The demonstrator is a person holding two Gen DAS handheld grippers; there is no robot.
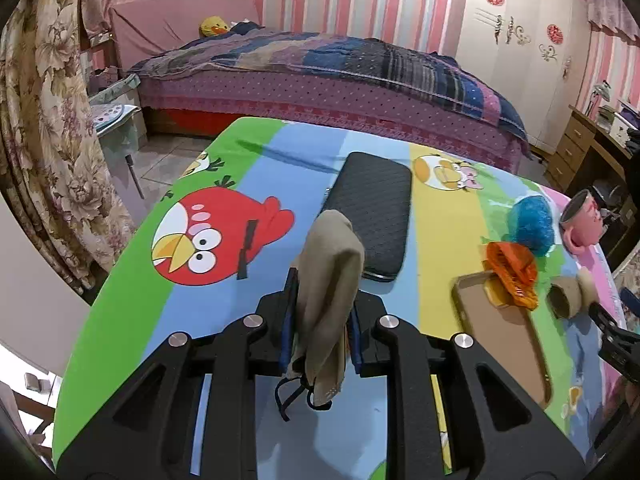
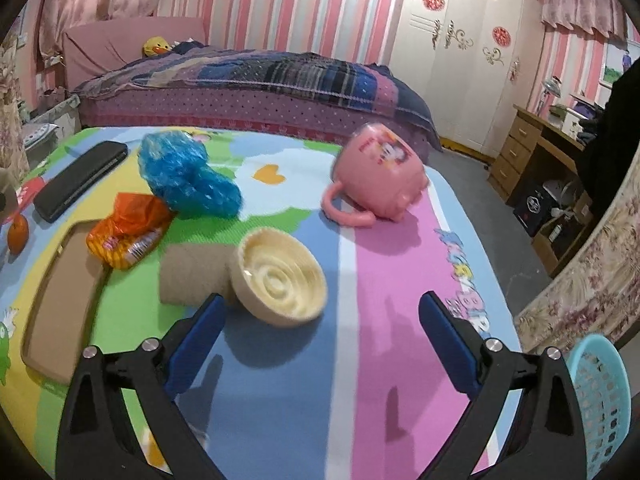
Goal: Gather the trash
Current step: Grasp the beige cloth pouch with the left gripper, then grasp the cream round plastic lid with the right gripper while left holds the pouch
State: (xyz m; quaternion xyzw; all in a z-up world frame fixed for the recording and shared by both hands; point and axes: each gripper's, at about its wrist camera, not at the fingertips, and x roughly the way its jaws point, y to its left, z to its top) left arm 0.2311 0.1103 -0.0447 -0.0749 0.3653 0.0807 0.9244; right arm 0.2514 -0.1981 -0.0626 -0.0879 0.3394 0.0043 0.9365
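My left gripper (image 1: 322, 308) is shut on a crumpled beige cloth or paper (image 1: 330, 280) with a dark cord hanging below, held above the cartoon mat (image 1: 224, 312). My right gripper (image 2: 322, 312) is open and empty, just in front of a cream plastic lid (image 2: 280, 278) that leans on a cardboard tube (image 2: 192, 276). An orange wrapper (image 2: 128, 236) and a blue crumpled bag (image 2: 188, 176) lie further left. In the left wrist view the wrapper (image 1: 512, 274), bag (image 1: 530, 218) and tube (image 1: 564, 300) lie at the right.
A black case (image 1: 370, 226), a brown tray (image 1: 504, 336), and a pink mug (image 2: 380, 172) on its side lie on the mat. A small orange (image 2: 18, 234) sits at the left. A light blue basket (image 2: 600, 404) stands off the right edge. A bed (image 1: 340, 80) is behind.
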